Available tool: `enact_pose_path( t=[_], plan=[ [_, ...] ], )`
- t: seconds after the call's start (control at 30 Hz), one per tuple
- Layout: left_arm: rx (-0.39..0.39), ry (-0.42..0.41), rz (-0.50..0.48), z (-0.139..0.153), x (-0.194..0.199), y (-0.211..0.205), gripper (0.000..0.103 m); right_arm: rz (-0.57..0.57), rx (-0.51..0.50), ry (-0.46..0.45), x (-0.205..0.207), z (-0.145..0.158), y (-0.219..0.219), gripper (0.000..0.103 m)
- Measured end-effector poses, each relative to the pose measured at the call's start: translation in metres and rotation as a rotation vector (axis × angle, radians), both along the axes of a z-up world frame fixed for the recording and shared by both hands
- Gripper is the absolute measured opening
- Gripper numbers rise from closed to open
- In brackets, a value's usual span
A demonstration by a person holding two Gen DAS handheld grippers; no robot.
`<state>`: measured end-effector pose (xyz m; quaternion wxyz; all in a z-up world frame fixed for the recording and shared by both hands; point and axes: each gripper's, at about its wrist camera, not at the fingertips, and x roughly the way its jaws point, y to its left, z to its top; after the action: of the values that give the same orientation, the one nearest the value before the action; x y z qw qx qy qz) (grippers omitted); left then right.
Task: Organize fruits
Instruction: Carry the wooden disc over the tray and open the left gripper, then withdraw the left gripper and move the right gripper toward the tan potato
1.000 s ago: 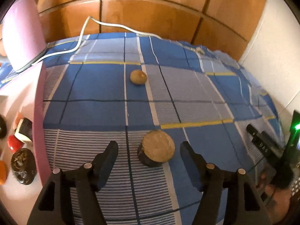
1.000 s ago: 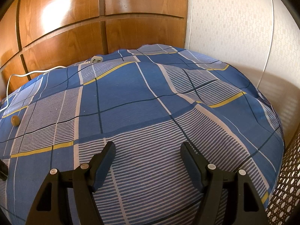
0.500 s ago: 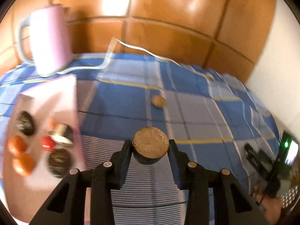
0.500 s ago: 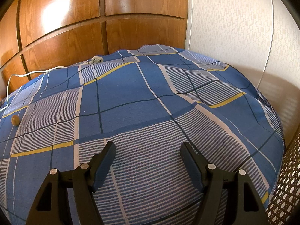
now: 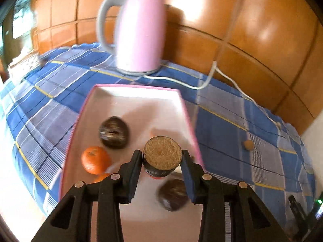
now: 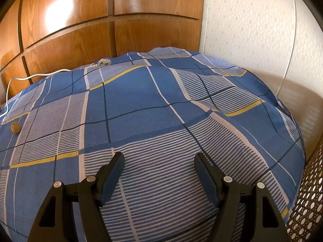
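Tan and grainy on its cut face, dark on its sides, the halved fruit (image 5: 162,153) is clamped between the pads of the left tongs (image 5: 162,162) and carried above the near right part of the pink-rimmed tray (image 5: 139,88), probably so that it can be set down among the fruit already gathered there. Below and around it, a dark round fruit (image 5: 113,132) is seen toward the tray's middle, an orange (image 5: 96,159) at the near left, and another dark fruit (image 5: 173,194) nearest, partly hidden by a finger. One small tan fruit (image 5: 248,145) is left loose on the blue checked bedspread (image 6: 153,109), well to the right of the tray. A pink kettle (image 5: 139,34) stands beyond the tray's far edge. The right tongs (image 6: 159,173) are held released and empty over bare bedspread, seemingly kept clear.
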<state>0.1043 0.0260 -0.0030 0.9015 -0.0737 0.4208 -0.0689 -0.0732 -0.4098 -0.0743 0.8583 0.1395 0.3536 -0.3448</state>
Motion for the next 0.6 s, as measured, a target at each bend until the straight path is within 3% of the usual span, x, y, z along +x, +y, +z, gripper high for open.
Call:
enact_pose_path(
  t=[0.3, 0.6],
  plan=[
    [0.031, 0.012, 0.038, -0.016, 0.009, 0.019, 0.042, 0.002, 0.005, 0.021, 0.002, 0.001, -0.001, 0.073],
    [0.065, -0.044, 0.067, -0.007, -0.019, 0.013, 0.066, 0.004, 0.003, 0.034, 0.004, 0.001, -0.001, 0.073]
  ],
)
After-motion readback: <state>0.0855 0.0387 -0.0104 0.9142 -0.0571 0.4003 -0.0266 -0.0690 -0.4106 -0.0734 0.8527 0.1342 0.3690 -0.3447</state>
